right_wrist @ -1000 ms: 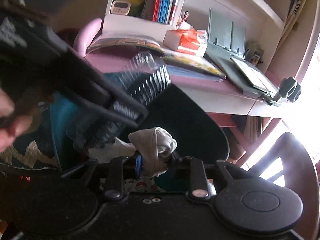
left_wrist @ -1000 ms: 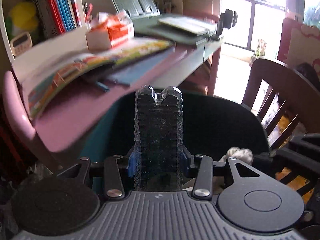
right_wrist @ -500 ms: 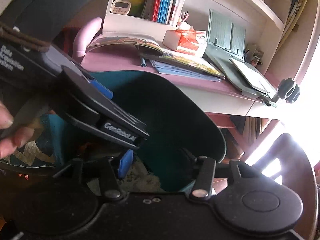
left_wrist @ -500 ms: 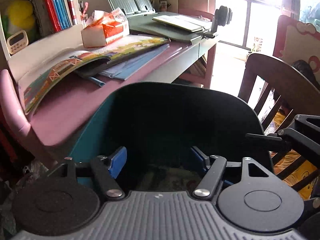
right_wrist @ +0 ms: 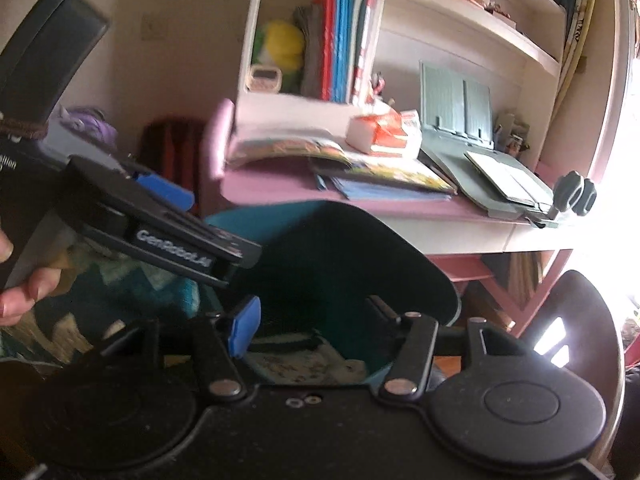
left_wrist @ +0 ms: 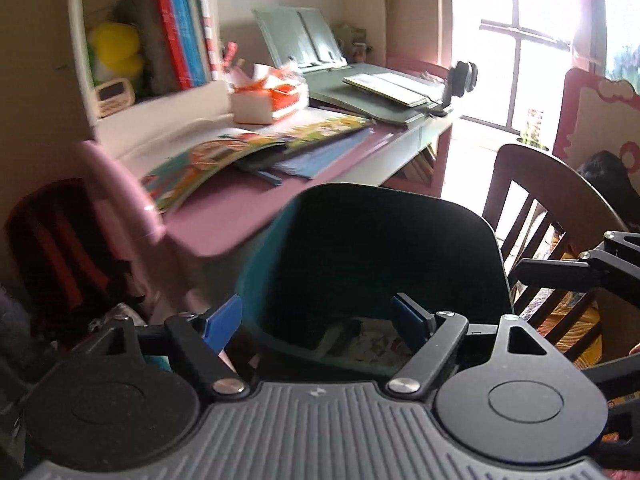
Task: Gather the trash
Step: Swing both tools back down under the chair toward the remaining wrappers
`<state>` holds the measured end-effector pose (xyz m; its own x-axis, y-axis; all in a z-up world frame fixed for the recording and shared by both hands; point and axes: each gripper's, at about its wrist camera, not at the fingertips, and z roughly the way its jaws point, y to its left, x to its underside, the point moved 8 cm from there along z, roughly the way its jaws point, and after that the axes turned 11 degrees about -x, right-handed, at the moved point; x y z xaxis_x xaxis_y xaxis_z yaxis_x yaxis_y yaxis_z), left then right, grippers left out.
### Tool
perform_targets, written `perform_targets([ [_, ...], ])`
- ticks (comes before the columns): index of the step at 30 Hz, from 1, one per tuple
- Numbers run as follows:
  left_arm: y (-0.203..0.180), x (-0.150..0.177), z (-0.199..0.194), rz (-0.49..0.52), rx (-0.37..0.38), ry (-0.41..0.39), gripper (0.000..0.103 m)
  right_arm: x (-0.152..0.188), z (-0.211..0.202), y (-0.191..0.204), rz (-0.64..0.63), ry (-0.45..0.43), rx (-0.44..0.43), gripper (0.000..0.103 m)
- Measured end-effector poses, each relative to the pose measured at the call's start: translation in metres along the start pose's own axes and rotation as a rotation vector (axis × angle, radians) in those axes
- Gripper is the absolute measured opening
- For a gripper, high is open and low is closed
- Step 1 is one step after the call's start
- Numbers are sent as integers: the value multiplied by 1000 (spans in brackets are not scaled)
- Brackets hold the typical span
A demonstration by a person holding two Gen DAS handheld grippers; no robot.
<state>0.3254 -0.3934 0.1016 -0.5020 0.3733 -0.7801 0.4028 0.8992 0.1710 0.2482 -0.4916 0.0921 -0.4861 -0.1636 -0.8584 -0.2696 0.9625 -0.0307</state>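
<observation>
Teal bin (left_wrist: 256, 264); two grippers, fingers (left_wrist: 222, 322) apart.

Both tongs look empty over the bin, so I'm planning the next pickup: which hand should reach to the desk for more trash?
Probably left. The left tongs are open and empty at the teal bin's desk-side rim, nearer the pink desk. The right tongs, also open, sit farther toward the wooden chair.

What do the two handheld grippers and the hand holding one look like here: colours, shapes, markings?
Both grippers are black, with blue pads on the jaws and silver pivot bolts on angled link arms. The left gripper has a grey ribbed deck between two round black discs. The right gripper has a plain black deck with similar discs. In the right wrist view, the left gripper's side carries white "GenRobot.AI" lettering, and bare fingers grip its handle; no sleeve shows.
</observation>
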Motion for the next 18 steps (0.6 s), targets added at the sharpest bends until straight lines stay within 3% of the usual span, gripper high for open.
perform_targets([
  [10,78,50,-69,-92,-77,-14,85,-2,-30,75,-6,-93,-164,62],
  [12,96,66,-79,-108,-88,-14,89,0,-28,94,-9,-98,-201,64],
  [14,114,82,-88,-113,-112,-22,100,3,-23,113,-9,-96,-245,66],
  [18,155,122,-97,-140,-130,-22,101,9,-4,156,-27,-68,-331,67],
])
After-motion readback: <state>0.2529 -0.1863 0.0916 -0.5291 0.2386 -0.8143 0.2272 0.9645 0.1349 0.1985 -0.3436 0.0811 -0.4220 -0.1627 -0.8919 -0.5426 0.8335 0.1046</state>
